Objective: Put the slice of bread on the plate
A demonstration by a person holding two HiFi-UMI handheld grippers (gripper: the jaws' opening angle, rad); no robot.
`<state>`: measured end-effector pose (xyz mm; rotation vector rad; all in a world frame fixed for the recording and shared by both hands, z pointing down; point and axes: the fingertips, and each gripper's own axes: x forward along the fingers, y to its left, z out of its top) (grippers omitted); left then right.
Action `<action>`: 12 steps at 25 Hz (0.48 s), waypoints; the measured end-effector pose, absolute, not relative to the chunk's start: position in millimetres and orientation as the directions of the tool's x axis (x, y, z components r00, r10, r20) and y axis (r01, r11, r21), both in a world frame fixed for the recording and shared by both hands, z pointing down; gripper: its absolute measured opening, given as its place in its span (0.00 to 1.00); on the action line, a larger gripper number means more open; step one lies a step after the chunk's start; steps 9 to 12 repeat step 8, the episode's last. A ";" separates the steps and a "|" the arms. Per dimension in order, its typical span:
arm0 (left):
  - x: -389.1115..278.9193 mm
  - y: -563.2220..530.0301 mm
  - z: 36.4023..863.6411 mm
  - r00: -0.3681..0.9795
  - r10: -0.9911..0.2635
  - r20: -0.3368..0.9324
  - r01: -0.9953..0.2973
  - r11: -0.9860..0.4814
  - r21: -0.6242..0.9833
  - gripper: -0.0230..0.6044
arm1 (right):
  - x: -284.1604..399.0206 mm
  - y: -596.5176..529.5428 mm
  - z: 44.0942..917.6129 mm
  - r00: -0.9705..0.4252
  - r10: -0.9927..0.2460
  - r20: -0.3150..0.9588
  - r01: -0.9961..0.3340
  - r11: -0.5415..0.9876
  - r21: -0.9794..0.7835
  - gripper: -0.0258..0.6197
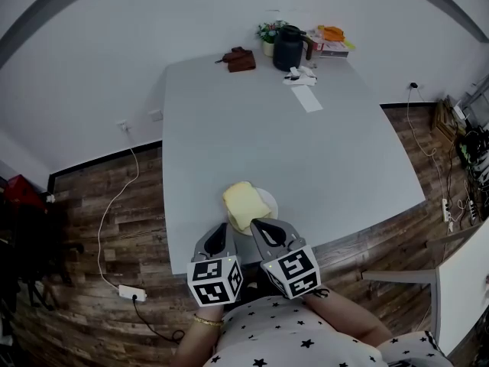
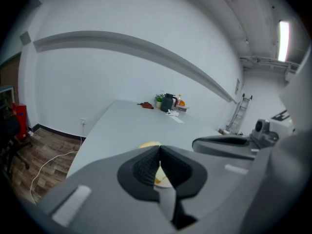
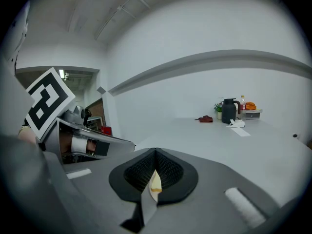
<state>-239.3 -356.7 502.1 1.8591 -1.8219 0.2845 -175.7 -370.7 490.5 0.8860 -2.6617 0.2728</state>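
A pale yellow slice of bread (image 1: 239,204) lies on a small white plate (image 1: 268,200) near the front edge of the grey table (image 1: 267,144). Both grippers hover just in front of the plate, over the table's edge. My left gripper (image 1: 222,227) is shut with nothing in it, its tips just short of the bread's near end. My right gripper (image 1: 256,223) is also shut and empty, close beside the plate. In the left gripper view the bread (image 2: 149,144) peeks over the shut left gripper (image 2: 158,149). In the right gripper view a sliver of bread (image 3: 155,184) shows behind the shut right gripper (image 3: 155,151).
At the table's far end stand a black jug (image 1: 288,47), a small plant (image 1: 267,32), a brown object (image 1: 240,59), orange items (image 1: 331,33) and a paper strip (image 1: 306,97). A power strip (image 1: 131,291) with cable lies on the wooden floor at left.
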 end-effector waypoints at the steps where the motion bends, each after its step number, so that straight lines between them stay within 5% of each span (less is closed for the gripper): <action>1: -238.9 -356.9 502.0 0.076 -0.867 0.492 -0.976 0.035 0.214 0.05 | -175.8 -370.5 490.1 -0.756 -0.548 0.359 -0.609 0.789 -0.077 0.04; 12: -239.4 -365.5 503.8 0.090 -0.863 0.496 -0.971 0.035 0.236 0.05 | -175.0 -373.8 489.3 -0.756 -0.548 0.358 -0.607 0.791 -0.072 0.04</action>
